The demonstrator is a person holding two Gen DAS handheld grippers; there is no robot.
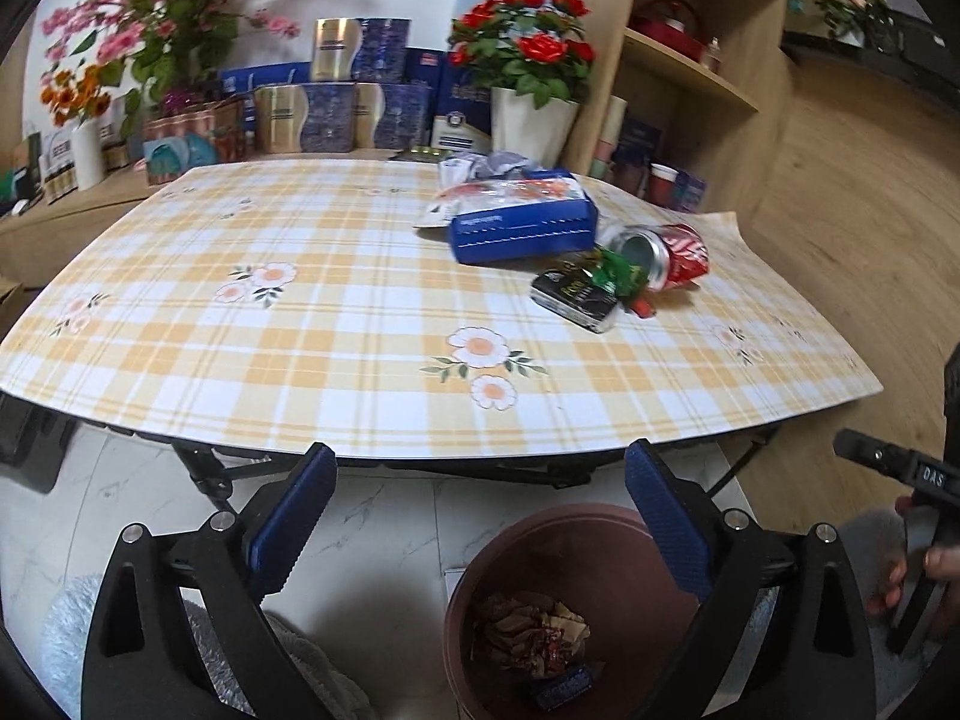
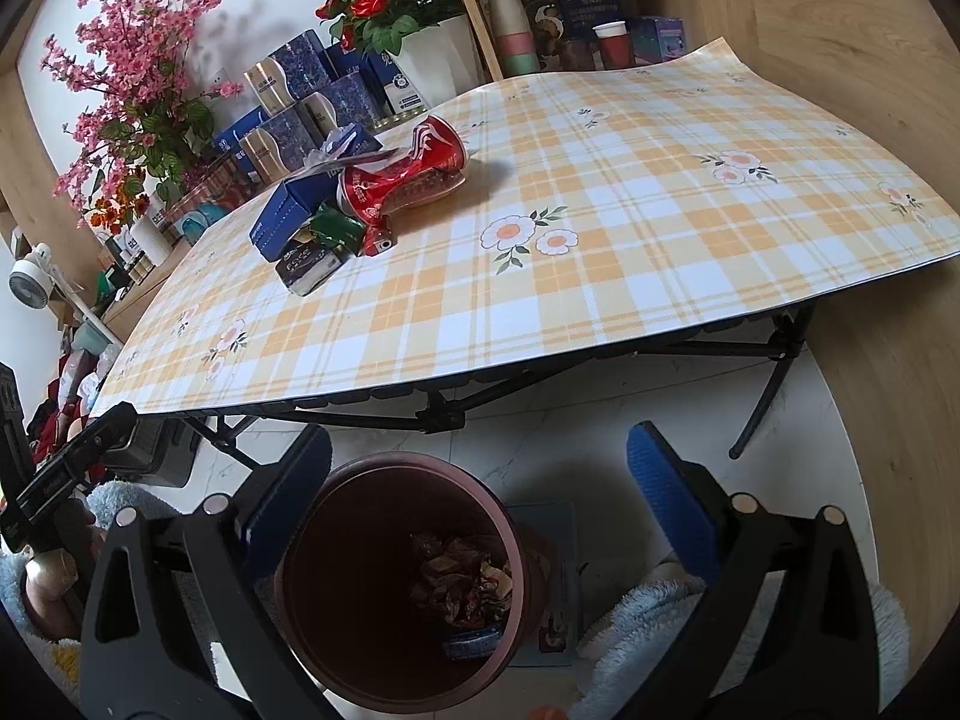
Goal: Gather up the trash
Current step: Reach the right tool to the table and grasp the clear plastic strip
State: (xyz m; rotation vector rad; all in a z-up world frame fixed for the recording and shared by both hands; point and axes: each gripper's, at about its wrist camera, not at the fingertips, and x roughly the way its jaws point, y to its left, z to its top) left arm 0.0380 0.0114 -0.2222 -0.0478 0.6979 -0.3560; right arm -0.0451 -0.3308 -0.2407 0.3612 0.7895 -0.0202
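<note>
A pile of trash lies on the plaid table (image 1: 300,324): a crushed red can (image 1: 672,255), a blue box (image 1: 522,228), a black packet (image 1: 576,297), a green wrapper (image 1: 621,273) and a clear plastic bag (image 1: 480,186). The right wrist view shows the same can (image 2: 408,171), box (image 2: 294,210) and packet (image 2: 309,264). A brown bin (image 1: 576,594) on the floor below the table's near edge holds wrappers; it also shows in the right wrist view (image 2: 408,588). My left gripper (image 1: 480,516) is open and empty above the bin. My right gripper (image 2: 480,510) is open and empty above the bin.
Flower pots (image 1: 534,114), blue and gold boxes (image 1: 336,114) and a wooden shelf (image 1: 690,60) stand behind the table. Black folding table legs (image 2: 768,396) stand on the white marble floor. Fluffy fabric (image 2: 648,630) lies beside the bin.
</note>
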